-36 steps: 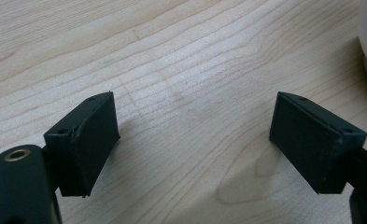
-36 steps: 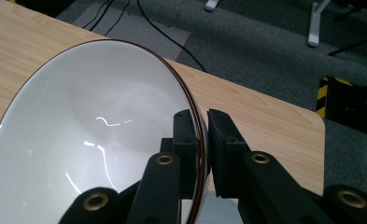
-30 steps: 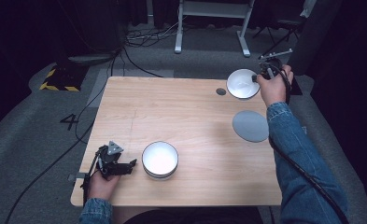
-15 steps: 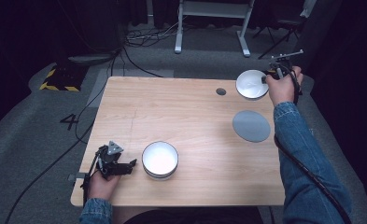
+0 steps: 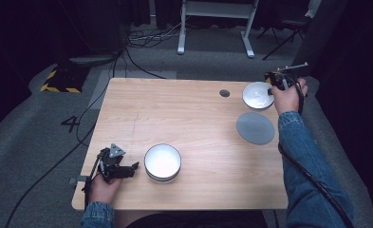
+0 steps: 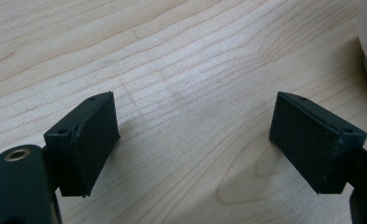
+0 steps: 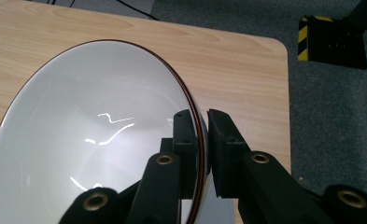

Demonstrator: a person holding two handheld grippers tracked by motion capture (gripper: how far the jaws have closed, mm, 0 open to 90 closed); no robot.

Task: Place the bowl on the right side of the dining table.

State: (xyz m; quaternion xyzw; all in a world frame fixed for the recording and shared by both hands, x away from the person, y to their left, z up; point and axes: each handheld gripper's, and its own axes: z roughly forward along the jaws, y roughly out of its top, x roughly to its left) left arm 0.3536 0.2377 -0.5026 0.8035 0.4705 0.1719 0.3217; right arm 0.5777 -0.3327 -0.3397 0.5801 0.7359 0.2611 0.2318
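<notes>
A dark room with grey carpet and loose cables surrounded the pale wooden tabletop (image 5: 193,118), where two hand-held grippers were at work. At the far right corner the right hand-held gripper (image 7: 203,140) was clenched on the rim of a white glossy bowl with a thin dark edge (image 7: 92,135), one jaw inside the wall and one outside; the bowl looked tilted up toward its camera. From above, that same bowl (image 5: 256,94) sat just left of the right hand (image 5: 286,97), and a flat round grey disc (image 5: 255,128) lay on the wood just nearer the person, close beside the bowl. I would judge any set-down turned on that: the disc lay toward the person from the held bowl, by the right arm. The left hand-held gripper (image 6: 190,140) rested near the front left edge with its jaws spread wide over bare wood, and a second white round bowl (image 5: 162,162) stood just to its right. Counted: two bowls, one grey disc, one small dark round spot (image 5: 224,93) on the wood, two grippers
</notes>
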